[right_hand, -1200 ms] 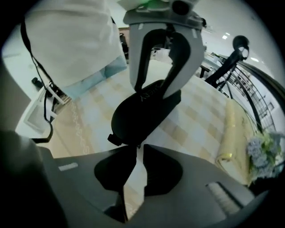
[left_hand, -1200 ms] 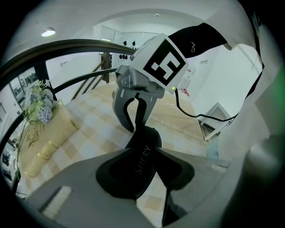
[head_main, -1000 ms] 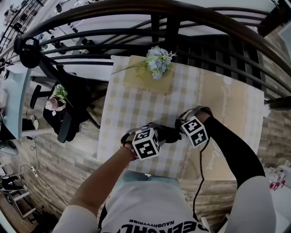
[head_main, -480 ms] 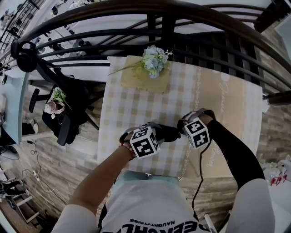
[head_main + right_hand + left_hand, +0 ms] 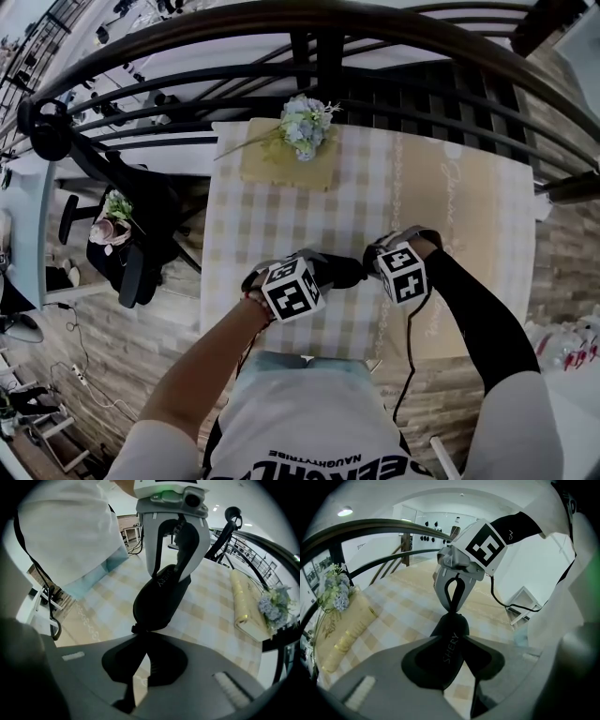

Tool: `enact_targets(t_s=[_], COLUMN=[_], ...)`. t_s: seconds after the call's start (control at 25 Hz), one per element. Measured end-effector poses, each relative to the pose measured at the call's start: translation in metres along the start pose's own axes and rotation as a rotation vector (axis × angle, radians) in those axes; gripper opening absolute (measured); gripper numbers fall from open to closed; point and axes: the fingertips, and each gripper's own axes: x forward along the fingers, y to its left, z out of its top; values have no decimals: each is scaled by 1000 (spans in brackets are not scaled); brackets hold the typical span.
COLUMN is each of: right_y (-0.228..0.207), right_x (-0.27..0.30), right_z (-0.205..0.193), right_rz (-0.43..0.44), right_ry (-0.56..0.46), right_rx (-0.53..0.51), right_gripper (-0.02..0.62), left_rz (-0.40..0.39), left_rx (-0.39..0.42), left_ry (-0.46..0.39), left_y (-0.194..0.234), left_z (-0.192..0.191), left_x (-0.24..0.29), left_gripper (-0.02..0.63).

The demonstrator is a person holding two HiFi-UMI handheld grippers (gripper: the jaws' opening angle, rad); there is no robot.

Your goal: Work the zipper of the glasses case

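Our left tongs (image 5: 453,624) clamp one end of the case (image 5: 451,651). Our right tongs (image 5: 140,632) are closed tight on its other tip, where we judge the zipper pull to be. If that thin pinch slips, or we pull askew, the slider may jam or the case may twist out of the left grip. The case is black, oval and lettered, held in the air between both tongs above the checked table (image 5: 281,216).

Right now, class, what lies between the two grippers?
The black glasses case spans that gap: the left gripper clamps one end, the right gripper is shut on the other. The head view shows it, and both gripper views confirm.
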Motion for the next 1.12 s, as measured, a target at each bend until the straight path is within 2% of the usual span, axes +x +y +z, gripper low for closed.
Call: enact_targets(t_s=[0.56,0.76,1.12], right_y=[17,20,29], right_x=[2,2,1], right_z=[11,13,22], right_rz=[-55,-96,-185], right_ry=[-4,-5,59], right_rx=[132,245,460], right_gripper=[29,29,29], left_rz=[2,7,10], left_rx=[25,34,51], left_ry=[20,26,40], left_y=[-1,-4,-9], left_z=[-2,-3,-6], left_x=[0,1,1], left_gripper=[135,137,135])
